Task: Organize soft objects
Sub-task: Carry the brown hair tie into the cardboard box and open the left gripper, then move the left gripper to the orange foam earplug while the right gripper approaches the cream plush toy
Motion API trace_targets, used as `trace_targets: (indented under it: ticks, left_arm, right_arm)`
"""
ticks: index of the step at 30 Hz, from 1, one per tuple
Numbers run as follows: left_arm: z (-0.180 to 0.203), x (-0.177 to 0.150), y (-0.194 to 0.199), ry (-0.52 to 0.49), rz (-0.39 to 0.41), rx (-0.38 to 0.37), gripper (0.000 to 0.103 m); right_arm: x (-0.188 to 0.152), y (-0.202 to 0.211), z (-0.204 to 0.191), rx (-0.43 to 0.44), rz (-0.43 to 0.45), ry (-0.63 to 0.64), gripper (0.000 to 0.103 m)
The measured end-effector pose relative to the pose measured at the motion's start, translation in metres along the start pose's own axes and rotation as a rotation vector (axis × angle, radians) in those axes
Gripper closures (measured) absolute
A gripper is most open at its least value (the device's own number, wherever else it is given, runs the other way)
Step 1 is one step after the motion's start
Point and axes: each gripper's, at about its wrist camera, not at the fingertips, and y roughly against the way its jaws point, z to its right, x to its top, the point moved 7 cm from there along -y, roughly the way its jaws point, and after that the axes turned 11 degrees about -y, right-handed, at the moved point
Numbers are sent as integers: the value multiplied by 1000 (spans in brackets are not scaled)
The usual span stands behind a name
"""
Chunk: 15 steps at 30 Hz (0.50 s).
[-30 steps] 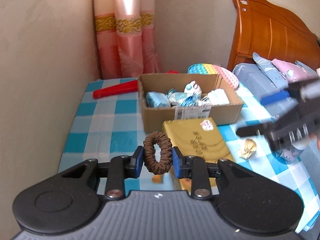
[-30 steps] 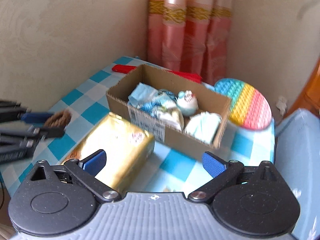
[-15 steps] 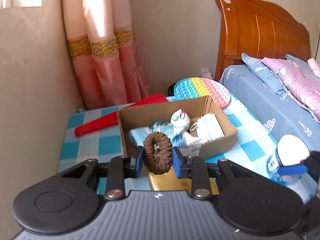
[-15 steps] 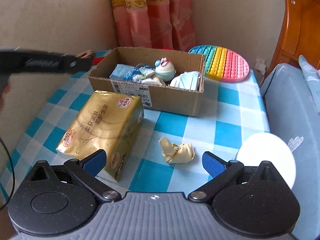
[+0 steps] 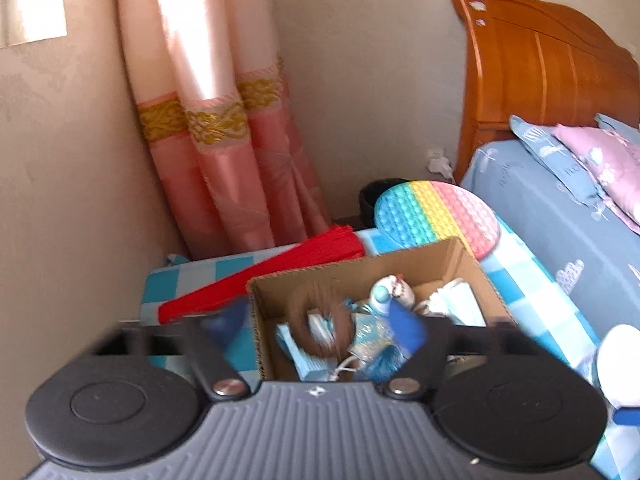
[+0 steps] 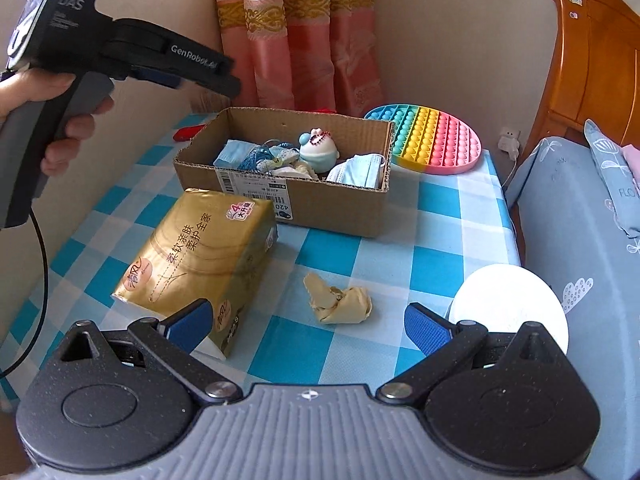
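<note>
My left gripper [image 5: 320, 322] is open above the cardboard box [image 5: 476, 268]. The brown hair scrunchie [image 5: 304, 316], blurred, is between the spread fingers and free of them, over the box's soft items. In the right wrist view the left gripper's body [image 6: 120, 48] hangs above the box [image 6: 340, 204], which holds face masks, a small plush and blue bits. My right gripper [image 6: 306, 322] is open and empty, low over the checked cloth, with a crumpled yellow cloth [image 6: 338, 298] just ahead of it.
A gold tissue pack [image 6: 196, 252] lies left of the crumpled cloth. A white round lid [image 6: 508, 304] is at the right. A rainbow pop-it mat [image 6: 432, 140] and a red folded fan [image 5: 272, 272] lie behind the box. The bed is right.
My left gripper has opened and let go of the scrunchie over the box. The right gripper stays open and has moved little.
</note>
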Motion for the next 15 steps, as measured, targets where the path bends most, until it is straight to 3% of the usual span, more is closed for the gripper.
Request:
trace_targets:
  ticks: [15]
  left_arm:
    - [-7,-32,55,42,28,59,11]
  right_arm:
    - [-12,21,1,36,55,-10,0]
